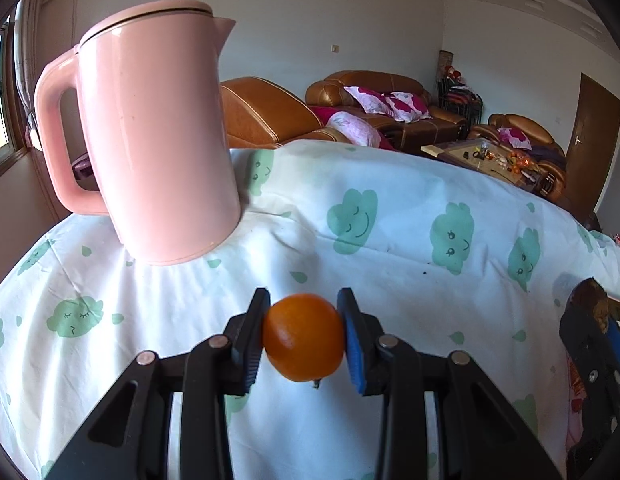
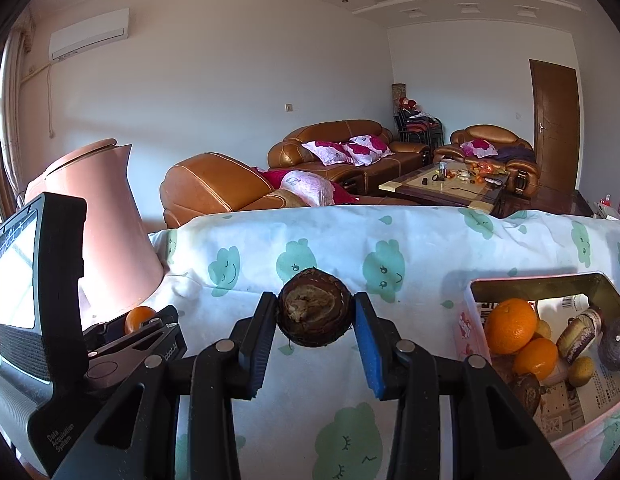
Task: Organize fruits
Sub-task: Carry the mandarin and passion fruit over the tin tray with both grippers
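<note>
My left gripper (image 1: 303,334) is shut on a small orange (image 1: 303,338) and holds it above the cloud-print tablecloth (image 1: 390,220). It also shows at the left of the right wrist view (image 2: 141,322), the orange (image 2: 138,317) between its fingers. My right gripper (image 2: 314,314) is shut on a dark brown round fruit (image 2: 314,312) with a pale scarred top, held above the cloth. The right gripper appears at the right edge of the left wrist view (image 1: 594,320). A pink tin box (image 2: 466,320) at the right holds oranges (image 2: 510,326) and several other fruits.
A tall pink kettle (image 1: 157,132) stands on the table at the far left; it also shows in the right wrist view (image 2: 101,224). Beyond the table's far edge are brown leather sofas (image 2: 342,152) and a coffee table (image 2: 442,188).
</note>
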### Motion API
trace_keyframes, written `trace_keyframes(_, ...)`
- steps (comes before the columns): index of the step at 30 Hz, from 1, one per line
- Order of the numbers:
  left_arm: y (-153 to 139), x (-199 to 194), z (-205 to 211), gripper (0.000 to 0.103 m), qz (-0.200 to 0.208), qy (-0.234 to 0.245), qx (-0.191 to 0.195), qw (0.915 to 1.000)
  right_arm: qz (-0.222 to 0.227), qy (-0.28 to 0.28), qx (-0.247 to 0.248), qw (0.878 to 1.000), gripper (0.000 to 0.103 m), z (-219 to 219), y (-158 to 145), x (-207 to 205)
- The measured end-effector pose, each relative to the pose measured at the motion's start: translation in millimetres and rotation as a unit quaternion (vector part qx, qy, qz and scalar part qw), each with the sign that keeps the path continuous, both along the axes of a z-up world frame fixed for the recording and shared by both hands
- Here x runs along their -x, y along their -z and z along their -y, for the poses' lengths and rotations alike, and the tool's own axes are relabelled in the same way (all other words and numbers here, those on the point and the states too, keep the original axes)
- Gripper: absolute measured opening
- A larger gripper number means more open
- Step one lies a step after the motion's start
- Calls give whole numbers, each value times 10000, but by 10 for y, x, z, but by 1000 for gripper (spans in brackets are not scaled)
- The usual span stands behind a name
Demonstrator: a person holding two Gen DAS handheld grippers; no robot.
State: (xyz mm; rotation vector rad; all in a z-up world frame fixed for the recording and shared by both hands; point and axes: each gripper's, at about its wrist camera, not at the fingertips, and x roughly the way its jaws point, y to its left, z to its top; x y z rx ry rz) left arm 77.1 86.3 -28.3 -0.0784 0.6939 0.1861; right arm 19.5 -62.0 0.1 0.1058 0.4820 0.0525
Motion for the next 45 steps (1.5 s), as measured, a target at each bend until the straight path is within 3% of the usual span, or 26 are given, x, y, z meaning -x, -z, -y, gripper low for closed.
trace_keyframes(13, -58, 403, 348, 37, 176, 233, -162, 9994, -86, 175, -124, 9997, 41, 316, 16, 324)
trace_keyframes(28, -115, 748, 1052, 37, 339, 908, -298, 9948, -106, 455, -87, 9989, 41, 930, 14, 689)
trace_keyframes(45, -238, 874, 1992, 37, 505, 1885, -214, 9805, 207, 972, 194, 9949, 41, 1780, -102, 918)
